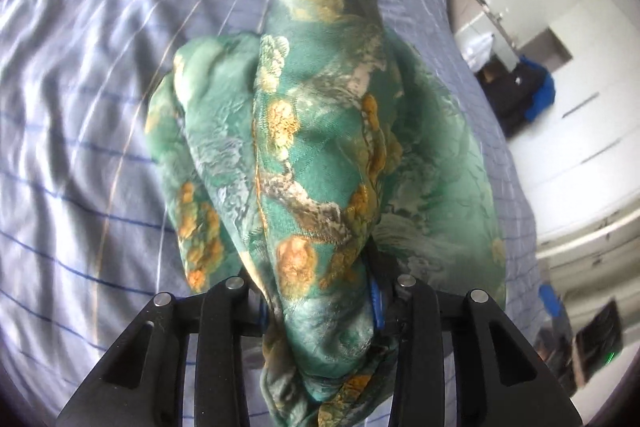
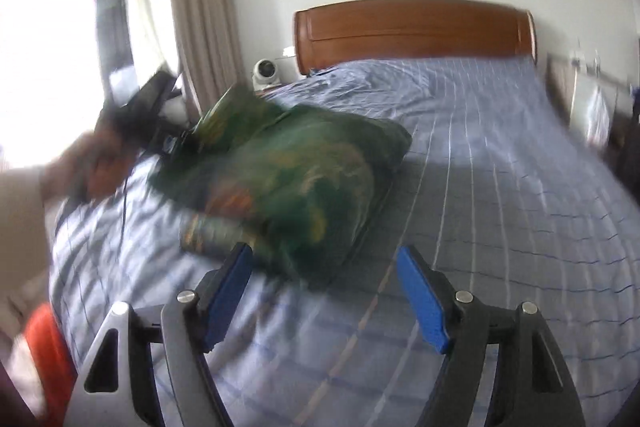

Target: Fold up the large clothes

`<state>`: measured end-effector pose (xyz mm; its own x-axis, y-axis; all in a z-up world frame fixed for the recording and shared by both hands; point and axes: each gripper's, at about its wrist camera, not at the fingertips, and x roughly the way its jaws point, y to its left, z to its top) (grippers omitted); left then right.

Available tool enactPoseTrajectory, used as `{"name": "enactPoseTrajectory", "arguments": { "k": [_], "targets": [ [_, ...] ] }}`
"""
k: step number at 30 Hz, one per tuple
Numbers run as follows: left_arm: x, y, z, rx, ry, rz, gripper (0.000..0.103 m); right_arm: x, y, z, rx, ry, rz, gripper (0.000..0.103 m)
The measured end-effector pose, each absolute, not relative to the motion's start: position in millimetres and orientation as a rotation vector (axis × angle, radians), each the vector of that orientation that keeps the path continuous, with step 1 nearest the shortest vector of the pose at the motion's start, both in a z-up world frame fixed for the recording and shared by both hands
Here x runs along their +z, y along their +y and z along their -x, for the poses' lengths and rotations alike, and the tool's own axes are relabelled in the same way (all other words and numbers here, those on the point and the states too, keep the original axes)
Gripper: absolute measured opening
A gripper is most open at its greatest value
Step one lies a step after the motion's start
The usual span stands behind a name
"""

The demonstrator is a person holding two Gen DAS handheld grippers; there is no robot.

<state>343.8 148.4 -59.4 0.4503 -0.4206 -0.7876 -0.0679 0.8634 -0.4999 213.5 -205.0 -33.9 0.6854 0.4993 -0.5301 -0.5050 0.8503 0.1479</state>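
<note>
A large green garment with yellow and white floral print lies bunched on the bed. My left gripper is shut on a thick fold of it, and cloth drapes over and hides the fingertips. In the right wrist view the garment is a blurred heap at the left middle of the bed, with the left gripper and a hand at its far left side. My right gripper is open and empty, just in front of the heap's near edge, above the sheet.
The bed has a blue-grey striped sheet and a wooden headboard. A white round device sits beside the headboard. A curtain and bright window are at left. An orange object is at lower left. Furniture stands right of the bed.
</note>
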Motion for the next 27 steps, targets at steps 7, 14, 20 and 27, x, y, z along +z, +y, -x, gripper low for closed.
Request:
{"name": "enactPoseTrajectory", "arguments": {
  "k": [7, 14, 20, 27],
  "targets": [
    [-99.1, 168.0, -336.6, -0.257, 1.033, 0.621, 0.046, -27.0, -149.9, -318.4, 0.698, 0.735, -0.199, 0.040],
    [-121.5, 202.9, -324.7, -0.233, 0.980, 0.788, 0.063, -116.8, -98.5, -363.3, 0.704, 1.019, -0.207, 0.036],
    [-47.4, 211.6, -312.8, -0.163, 0.834, 0.682, 0.089, -106.6, -90.4, -354.8, 0.642, 1.006, -0.123, 0.036],
    [-66.3, 194.8, -370.1, -0.007, 0.989, 0.549, 0.062, -103.7, -82.6, -348.1, 0.611, 0.968, -0.076, 0.037]
  ]
}}
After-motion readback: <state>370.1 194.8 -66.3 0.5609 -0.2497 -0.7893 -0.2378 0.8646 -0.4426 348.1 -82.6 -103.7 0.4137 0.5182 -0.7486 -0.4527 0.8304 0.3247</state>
